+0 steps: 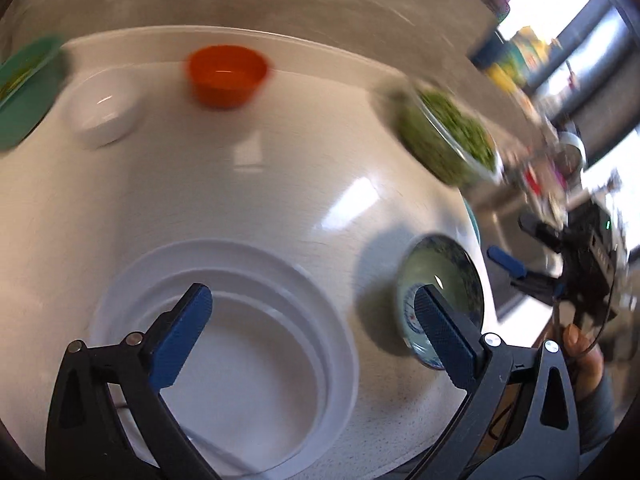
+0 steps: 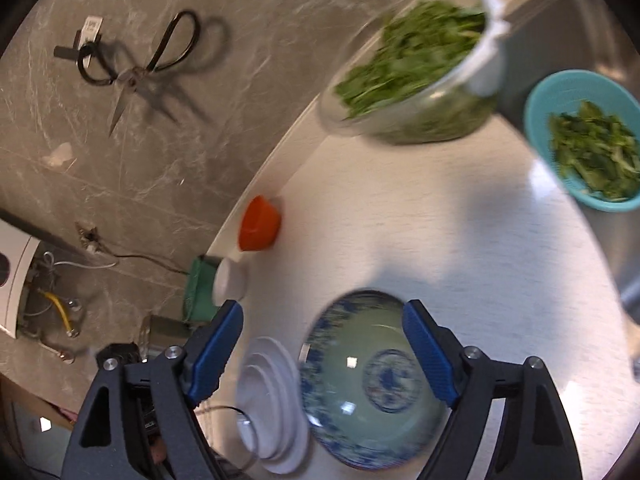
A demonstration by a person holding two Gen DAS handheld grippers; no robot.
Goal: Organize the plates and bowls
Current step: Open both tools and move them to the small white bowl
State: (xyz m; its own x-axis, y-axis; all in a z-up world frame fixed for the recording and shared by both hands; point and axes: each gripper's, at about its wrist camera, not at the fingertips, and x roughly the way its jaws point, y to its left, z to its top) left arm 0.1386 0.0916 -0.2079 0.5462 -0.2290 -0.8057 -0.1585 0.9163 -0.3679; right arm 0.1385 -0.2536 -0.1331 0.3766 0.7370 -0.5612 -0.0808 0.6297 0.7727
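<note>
A stack of white plates (image 1: 240, 360) lies on the white counter (image 1: 280, 184) right under my left gripper (image 1: 312, 308), which is open and empty above it. A blue-patterned bowl (image 1: 444, 288) sits to the right of the stack. In the right wrist view that bowl (image 2: 372, 384) lies between the fingers of my open right gripper (image 2: 324, 328), with the plate stack (image 2: 272, 396) beside it on the left. An orange bowl (image 1: 228, 74) and a small white bowl (image 1: 102, 114) stand at the counter's far edge. The right gripper (image 1: 516, 264) shows at the right of the left wrist view.
A glass bowl of greens (image 2: 416, 68) and a teal colander of greens (image 2: 588, 140) stand near the sink (image 2: 600, 32). A green plate (image 1: 24, 88) sits at the far left. Scissors (image 2: 136, 68) lie on the grey stone surface (image 2: 160, 152).
</note>
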